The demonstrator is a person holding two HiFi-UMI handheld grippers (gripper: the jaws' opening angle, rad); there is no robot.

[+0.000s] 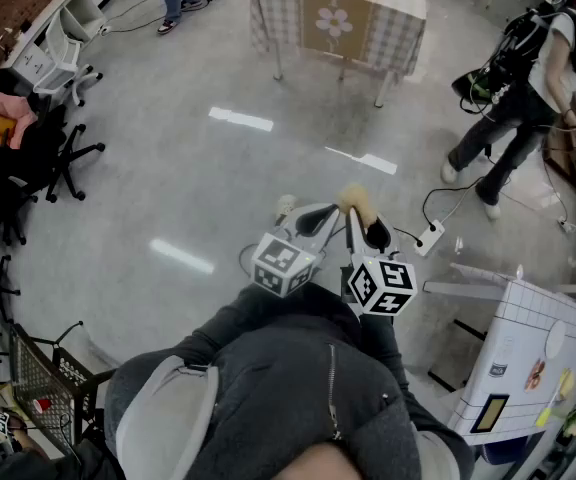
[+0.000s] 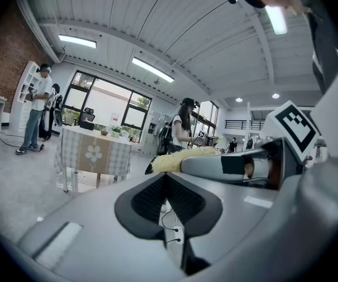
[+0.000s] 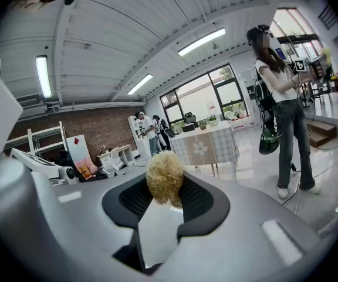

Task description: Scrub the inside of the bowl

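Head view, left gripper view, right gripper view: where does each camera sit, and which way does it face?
Head view: on the person's head, facing steeply down at the floor; shows grey torso, left hand-held gripper, right hand-held gripper.
Left gripper view: rides the left hand-held gripper, facing along its shut, empty jaws.
Right gripper view: rides the right hand-held gripper, facing along jaws shut on the yellow scrubber.
Shared: both gripper views show the checked table.
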